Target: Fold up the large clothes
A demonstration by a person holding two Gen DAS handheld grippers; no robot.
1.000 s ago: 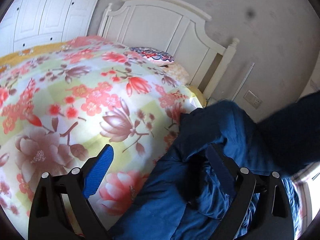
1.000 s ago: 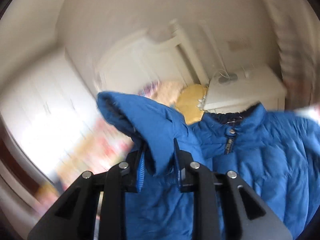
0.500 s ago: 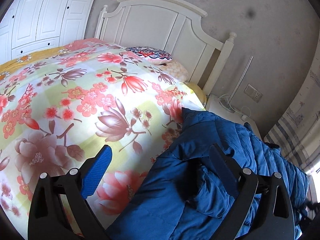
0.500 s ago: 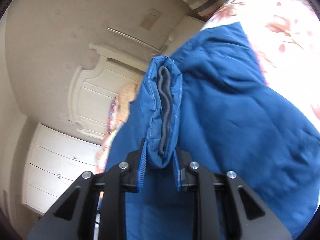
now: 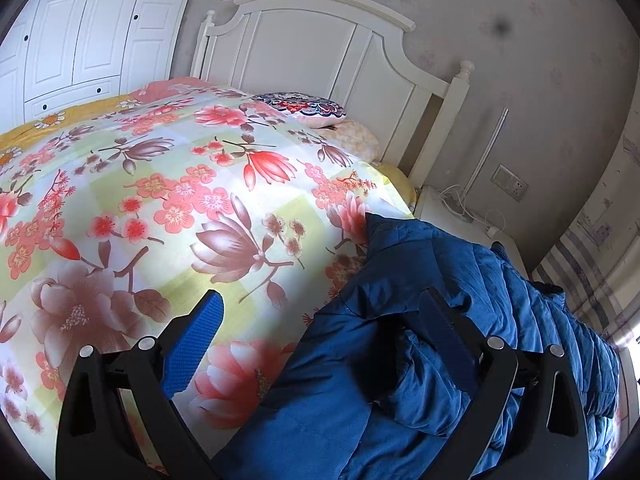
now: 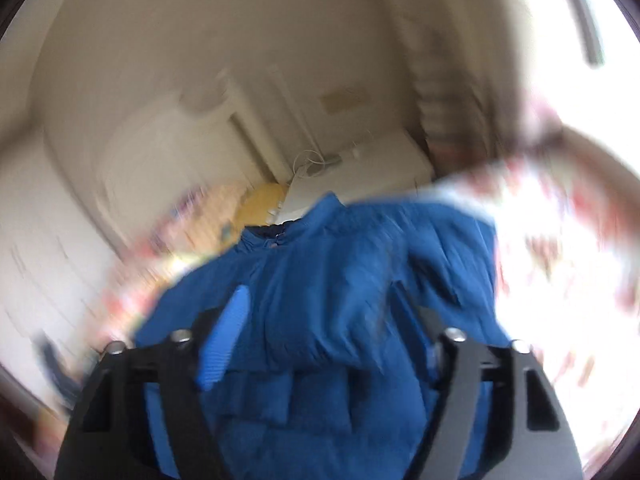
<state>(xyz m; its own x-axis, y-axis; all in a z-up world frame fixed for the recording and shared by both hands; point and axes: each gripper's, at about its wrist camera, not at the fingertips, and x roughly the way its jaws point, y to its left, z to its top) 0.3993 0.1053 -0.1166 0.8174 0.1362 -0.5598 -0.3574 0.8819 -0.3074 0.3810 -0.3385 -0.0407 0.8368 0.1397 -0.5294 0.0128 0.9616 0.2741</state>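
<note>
Dealing here with a blue padded jacket (image 5: 360,380), lying in a loose heap on the flowered quilt (image 5: 160,200) of the bed, close to the edge on the side of the white nightstand (image 5: 448,208), with the collar and the zip pointing toward the headboard (image 5: 320,48). Judging it as light but bulky, soft and puffy, probably springing up again after each fold and sliding a little because of the smooth outer cloth; not fragile at all. Taking hold best, probably, at a firm edge such as a cuff, the hem or the collar seam, and not in the middle of a puffy panel, where the filling is likely giving way and slipping out. Holding the left gripper (image 5: 320,298) low over the near part of the jacket, with the jaws standing wide apart, one finger above the quilt and the other above blue cloth, pinching nothing; not possible telling whether that second finger is touching the cloth. Having just been opening the jaws of the right gripper (image 6: 324,300), now standing apart above the chest of the jacket (image 6: 340,264) in a very blurred view; a puffy fold lying between them, but the pads not pressing on it, so gripping nothing.
</note>
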